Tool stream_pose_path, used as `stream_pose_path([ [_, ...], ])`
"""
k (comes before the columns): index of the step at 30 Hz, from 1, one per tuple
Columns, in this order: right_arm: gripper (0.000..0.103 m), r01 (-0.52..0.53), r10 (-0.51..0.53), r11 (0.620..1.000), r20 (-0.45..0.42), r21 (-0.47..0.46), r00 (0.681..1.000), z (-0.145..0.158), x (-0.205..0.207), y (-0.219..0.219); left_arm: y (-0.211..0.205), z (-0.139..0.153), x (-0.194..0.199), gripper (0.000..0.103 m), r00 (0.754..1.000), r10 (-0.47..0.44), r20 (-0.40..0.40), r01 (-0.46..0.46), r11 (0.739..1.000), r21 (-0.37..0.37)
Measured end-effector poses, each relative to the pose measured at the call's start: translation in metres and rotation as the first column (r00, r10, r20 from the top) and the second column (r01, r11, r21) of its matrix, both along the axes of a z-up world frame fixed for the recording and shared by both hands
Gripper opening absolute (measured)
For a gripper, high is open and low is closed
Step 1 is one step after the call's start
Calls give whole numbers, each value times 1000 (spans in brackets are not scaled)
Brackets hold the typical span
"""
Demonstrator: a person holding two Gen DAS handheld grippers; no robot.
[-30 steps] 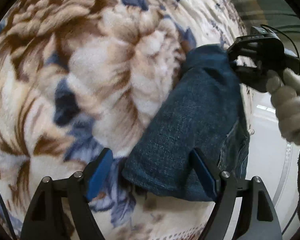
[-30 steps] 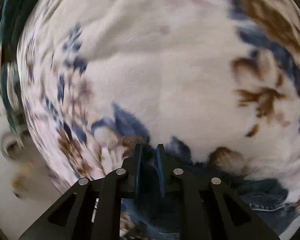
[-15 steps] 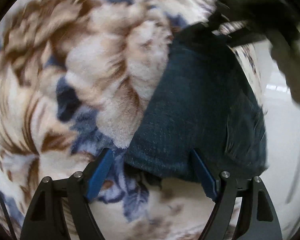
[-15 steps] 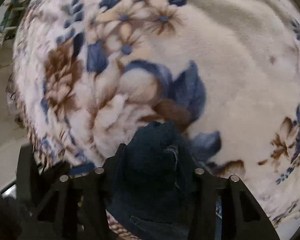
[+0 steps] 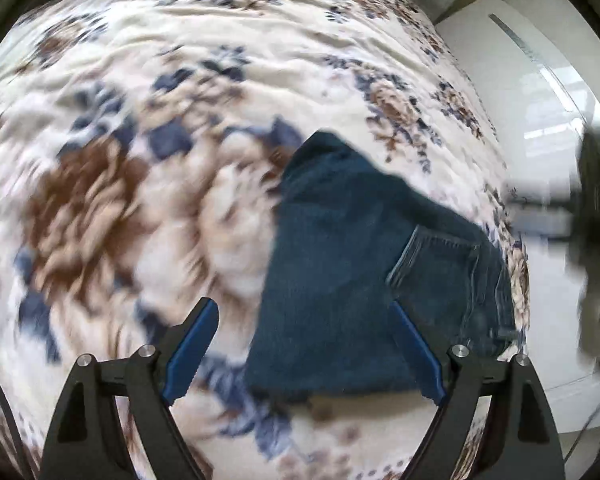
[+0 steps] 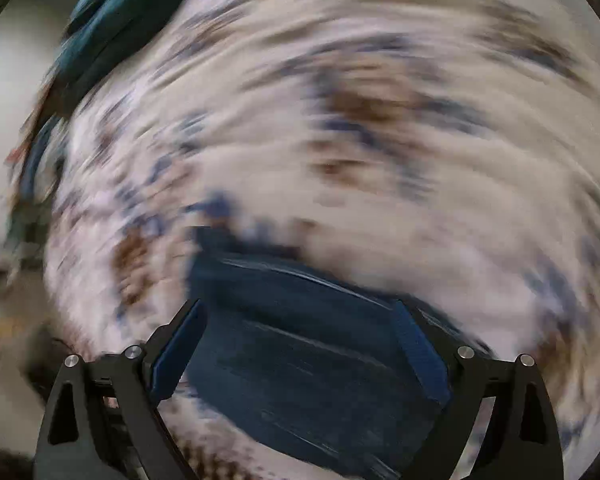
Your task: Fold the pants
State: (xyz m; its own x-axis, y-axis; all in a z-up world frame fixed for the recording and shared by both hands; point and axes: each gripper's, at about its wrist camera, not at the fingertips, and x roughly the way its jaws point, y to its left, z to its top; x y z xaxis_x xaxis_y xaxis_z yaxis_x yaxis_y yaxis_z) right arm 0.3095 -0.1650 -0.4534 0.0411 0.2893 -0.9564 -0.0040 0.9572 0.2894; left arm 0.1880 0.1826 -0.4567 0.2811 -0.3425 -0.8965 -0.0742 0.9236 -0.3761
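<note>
Dark blue jeans (image 5: 360,272) lie folded into a compact bundle on a floral fleece blanket (image 5: 140,120), near its right edge, with a stitched pocket showing on the right side. My left gripper (image 5: 302,308) hovers above the bundle's near end. Its jaws are opening and the blue pads (image 5: 192,344) touch no cloth. In the blurred right wrist view the jeans (image 6: 300,352) show below my right gripper (image 6: 298,310). Its jaws are opening wide, with denim seen between the fingers but not pressed. A dark smear at the left wrist view's right edge is probably the right gripper (image 5: 596,240).
The blanket (image 6: 380,140) fills most of both views. A pale glossy floor (image 5: 540,128) lies past its right edge. A dark teal cloth (image 6: 108,24) sits beyond the blanket's far left edge in the right wrist view.
My right gripper, shut on the jeans a second ago, has opened wide, let go and swung away upward. My left gripper has risen and rolled, so more blanket shows.
</note>
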Motion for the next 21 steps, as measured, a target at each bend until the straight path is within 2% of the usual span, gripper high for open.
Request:
stream_pose_path([
  [2, 96, 97, -94, 995, -96, 25, 991, -24, -24, -30, -7, -8, 19, 87, 999, -39, -10, 39, 999, 4],
  [3, 94, 130, -129, 992, -131, -2, 983, -37, -37, -42, -10, -11, 32, 86, 999, -46, -22, 46, 999, 4],
  [6, 94, 164, -183, 976, -136, -145, 974, -60, -61, -58, -10, -20, 65, 86, 997, -50, -50, 50, 999, -9],
  [10, 94, 244, -250, 968, -120, -62, 961, -57, -65, -82, 9, -30, 102, 86, 993, -38, -108, 25, 993, -116],
  [12, 94, 230, -234, 972, -115, -43, 965, -59, -61, -84, 14, -46, 121, 77, 985, -36, -168, 6, 984, -176],
  [14, 93, 212, -210, 977, -132, -3, 969, -66, -57, -82, 12, -61, 135, 45, 973, -53, -224, 1, 974, -226],
  [15, 90, 204, -200, 979, -137, 12, 970, -72, -56, -80, 8, -67, 140, 41, 970, -66, -235, 17, 978, -206],
  [16, 77, 195, -189, 980, -145, 27, 971, -76, -55, -76, 5, -68, 143, 31, 971, -83, -224, 43, 983, -177],
  [18, 45, 207, -191, 974, -160, 94, 968, -85, -56, -70, -4, -66, 142, 28, 972, -127, -199, 105, 987, -119],
  [19, 40, 224, -204, 968, -166, 113, 965, -87, -58, -67, -6, -63, 139, 25, 974, -137, -178, 125, 989, -79],
  [20, 29, 241, -219, 962, -171, 124, 961, -87, -57, -67, -5, -61, 136, 24, 978, -135, -159, 126, 990, -61],
  [21, 21, 260, -242, 960, -163, 102, 957, -87, -56, -71, -2, -64, 135, 25, 978, -133, -161, 127, 991, -48],
])
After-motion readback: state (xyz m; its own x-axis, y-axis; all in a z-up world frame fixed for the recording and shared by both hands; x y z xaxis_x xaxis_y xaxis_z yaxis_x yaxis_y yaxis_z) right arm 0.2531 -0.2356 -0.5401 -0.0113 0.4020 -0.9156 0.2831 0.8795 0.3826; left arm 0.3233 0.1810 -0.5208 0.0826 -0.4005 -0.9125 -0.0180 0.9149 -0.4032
